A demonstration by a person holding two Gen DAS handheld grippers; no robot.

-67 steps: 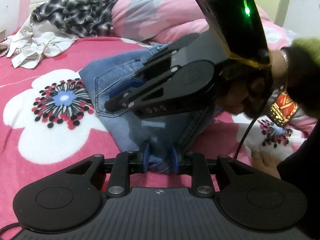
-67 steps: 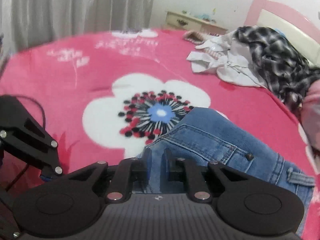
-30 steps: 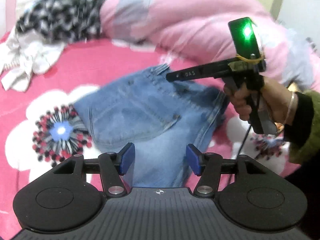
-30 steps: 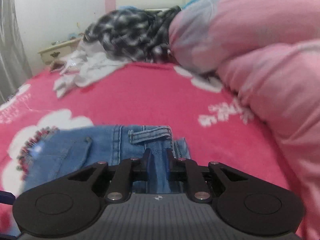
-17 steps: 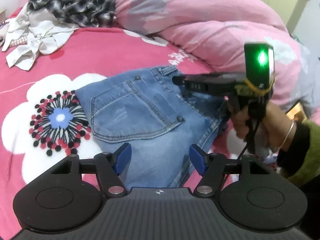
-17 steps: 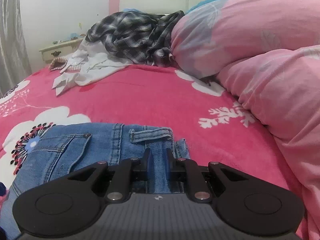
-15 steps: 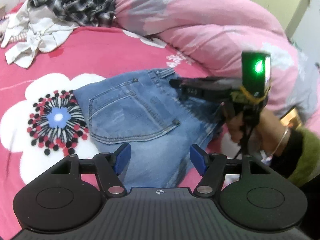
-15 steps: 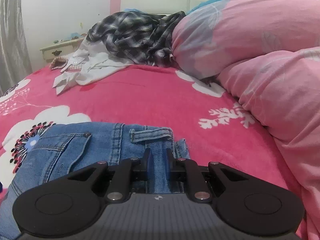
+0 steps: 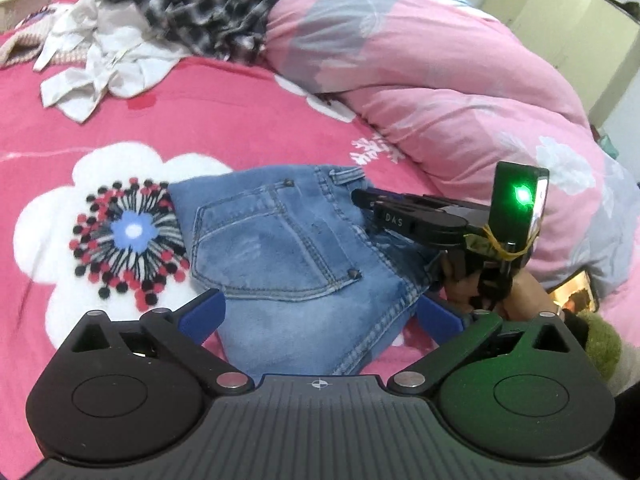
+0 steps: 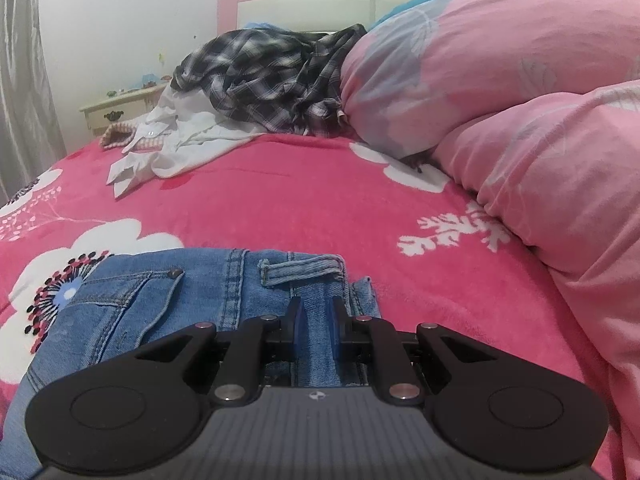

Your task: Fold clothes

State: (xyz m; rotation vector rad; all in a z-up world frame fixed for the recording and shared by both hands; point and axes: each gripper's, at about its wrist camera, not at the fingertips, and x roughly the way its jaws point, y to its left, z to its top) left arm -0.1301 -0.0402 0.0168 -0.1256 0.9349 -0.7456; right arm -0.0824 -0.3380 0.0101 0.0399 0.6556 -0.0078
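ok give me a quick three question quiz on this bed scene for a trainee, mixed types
1. True or false: the folded blue denim jeans lie on the pink flowered blanket.
2. Multiple choice: which tool grips the waistband of the jeans? A) the left tool B) the right tool C) both
3. Short answer: which two garments are heaped near the headboard?

Key
1. True.
2. B. The right tool is shut on the denim near the belt loop; the left tool's jaws are opening, their pads off the cloth.
3. The black and white plaid shirt and the crumpled white shirt.
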